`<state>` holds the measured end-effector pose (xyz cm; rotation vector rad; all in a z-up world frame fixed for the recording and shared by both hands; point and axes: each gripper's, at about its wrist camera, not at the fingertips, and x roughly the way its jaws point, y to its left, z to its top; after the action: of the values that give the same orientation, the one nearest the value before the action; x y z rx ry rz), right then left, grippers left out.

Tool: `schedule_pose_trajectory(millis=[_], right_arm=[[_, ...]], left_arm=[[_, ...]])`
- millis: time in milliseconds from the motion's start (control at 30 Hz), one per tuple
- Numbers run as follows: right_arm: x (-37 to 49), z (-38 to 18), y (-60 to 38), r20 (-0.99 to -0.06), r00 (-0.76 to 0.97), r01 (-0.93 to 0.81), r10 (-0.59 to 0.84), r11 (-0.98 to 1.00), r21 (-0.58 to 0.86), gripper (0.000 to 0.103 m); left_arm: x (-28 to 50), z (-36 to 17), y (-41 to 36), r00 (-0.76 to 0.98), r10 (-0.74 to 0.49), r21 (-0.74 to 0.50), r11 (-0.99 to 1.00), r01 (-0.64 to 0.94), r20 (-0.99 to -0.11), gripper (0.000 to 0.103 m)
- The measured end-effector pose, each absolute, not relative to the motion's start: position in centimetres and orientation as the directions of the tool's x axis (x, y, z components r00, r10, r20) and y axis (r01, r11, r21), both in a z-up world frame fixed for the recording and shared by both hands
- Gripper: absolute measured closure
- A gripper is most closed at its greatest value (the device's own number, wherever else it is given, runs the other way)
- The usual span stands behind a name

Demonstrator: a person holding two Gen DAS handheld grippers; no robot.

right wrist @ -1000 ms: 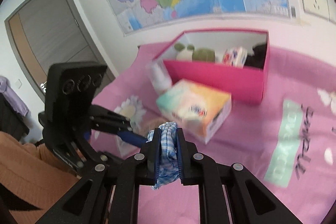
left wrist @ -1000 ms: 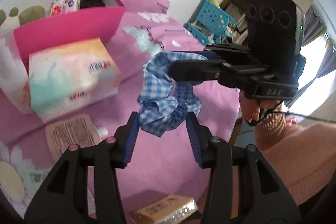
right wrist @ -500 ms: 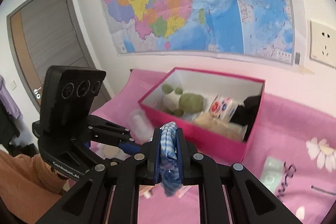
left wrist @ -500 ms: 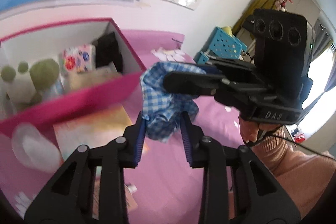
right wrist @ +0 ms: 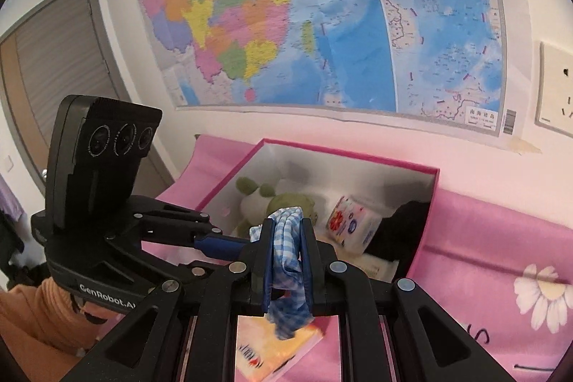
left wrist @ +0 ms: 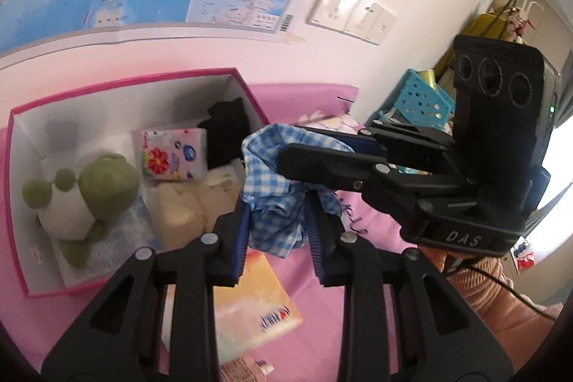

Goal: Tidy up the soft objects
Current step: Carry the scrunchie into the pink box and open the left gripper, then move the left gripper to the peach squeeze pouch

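A blue checked cloth scrunchie (left wrist: pixel 272 199) hangs in the air, held from two sides. My left gripper (left wrist: pixel 277 228) has its blue pads pressed on the lower bunch. My right gripper (left wrist: pixel 286 154) reaches in from the right and is shut on the upper fold. In the right wrist view the scrunchie (right wrist: pixel 286 238) is pinched flat in the right gripper (right wrist: pixel 286 240), with the left gripper (right wrist: pixel 243 242) coming in from the left. Just beyond stands the open pink box (left wrist: pixel 125 83), holding a green and white plush (left wrist: pixel 89 188), a flowered tissue packet (left wrist: pixel 172 153) and black fabric (left wrist: pixel 229 127).
A large tissue pack (left wrist: pixel 250 306) lies on the pink bedspread (right wrist: pixel 494 238) under the grippers, a small bottle (left wrist: pixel 247 369) near the bottom edge. The wall with a map (right wrist: pixel 322 24) and sockets (left wrist: pixel 354 17) rises behind the box. A blue basket (left wrist: pixel 422 99) stands at right, a door (right wrist: pixel 61 67) at left.
Both grippers have carried the scrunchie up and towards the pink box, whose inside now shows. The left jaws have closed in onto the cloth.
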<state>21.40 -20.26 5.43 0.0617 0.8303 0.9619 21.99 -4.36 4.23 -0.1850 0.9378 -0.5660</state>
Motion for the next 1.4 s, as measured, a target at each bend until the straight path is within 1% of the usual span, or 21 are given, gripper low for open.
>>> schedule_pose_trajectory(millis=[167, 233, 367, 433, 533, 667, 733, 867, 967, 1167, 1233, 1300, 1400], right_arm=[[23.1, 4.3, -19.9, -0.619, 0.308, -0.674, 0.722, 0.625, 0.393, 0.09], [23.7, 3.8, -19.8, -0.63, 0.317, -0.662, 0.709, 0.641, 0.388, 0.089], [24.8, 2.4, -19.9, -0.652, 0.317, -0.629, 0.689, 0.668, 0.399, 0.087], [25.2, 1.7, -19.8, -0.666, 0.325, -0.614, 0.671, 0.686, 0.392, 0.087], [25.6, 0.8, -19.8, -0.694, 0.349, -0.59, 0.63, 0.723, 0.359, 0.079], [25.5, 0.1, -19.9, -0.717, 0.386, -0.569, 0.581, 0.761, 0.31, 0.068], [25.1, 0.3, -20.3, -0.711, 0.409, -0.562, 0.571, 0.772, 0.296, 0.068], [23.7, 1.1, -21.0, -0.694, 0.409, -0.578, 0.592, 0.757, 0.305, 0.068], [21.9, 1.9, -21.7, -0.671, 0.403, -0.597, 0.622, 0.735, 0.322, 0.068], [16.7, 2.7, -22.6, -0.631, 0.328, -0.66, 0.703, 0.648, 0.38, 0.067], [14.9, 2.5, -22.5, -0.62, 0.286, -0.679, 0.731, 0.611, 0.407, 0.066], [13.1, 2.0, -22.5, -0.611, 0.225, -0.688, 0.759, 0.568, 0.452, 0.061], [10.8, 1.0, -22.2, -0.608, 0.136, -0.698, 0.782, 0.511, 0.501, 0.059]], left_arm=[[23.7, 3.8, -4.6, 0.462, -0.493, -0.366, 0.866, 0.341, -0.737, 0.071], [24.4, 3.4, -4.5, 0.457, -0.488, -0.371, 0.87, 0.325, -0.744, 0.071], [25.2, 2.5, -4.6, 0.459, -0.445, -0.339, 0.893, 0.297, -0.769, 0.071], [25.6, 2.0, -4.6, 0.454, -0.428, -0.329, 0.901, 0.282, -0.782, 0.069], [25.8, 1.4, -4.5, 0.453, -0.401, -0.314, 0.914, 0.257, -0.796, 0.059], [25.6, 1.2, -4.2, 0.464, -0.386, -0.301, 0.92, 0.249, -0.797, 0.059], [24.9, 1.5, -4.1, 0.486, -0.376, -0.283, 0.925, 0.255, -0.789, 0.059], [22.5, 2.9, -3.9, 0.531, -0.384, -0.254, 0.918, 0.303, -0.755, 0.059], [20.0, 4.0, -3.4, 0.553, -0.421, -0.258, 0.9, 0.35, -0.719, 0.059], [13.8, 5.1, -1.9, 0.578, -0.466, -0.248, 0.874, 0.418, -0.669, 0.058], [12.1, 4.9, -1.2, 0.58, -0.469, -0.248, 0.873, 0.42, -0.667, 0.058], [10.8, 4.3, -0.7, 0.57, -0.468, -0.251, 0.873, 0.419, -0.676, 0.058], [8.7, 3.1, 0.2, 0.552, -0.457, -0.252, 0.878, 0.407, -0.698, 0.058]])
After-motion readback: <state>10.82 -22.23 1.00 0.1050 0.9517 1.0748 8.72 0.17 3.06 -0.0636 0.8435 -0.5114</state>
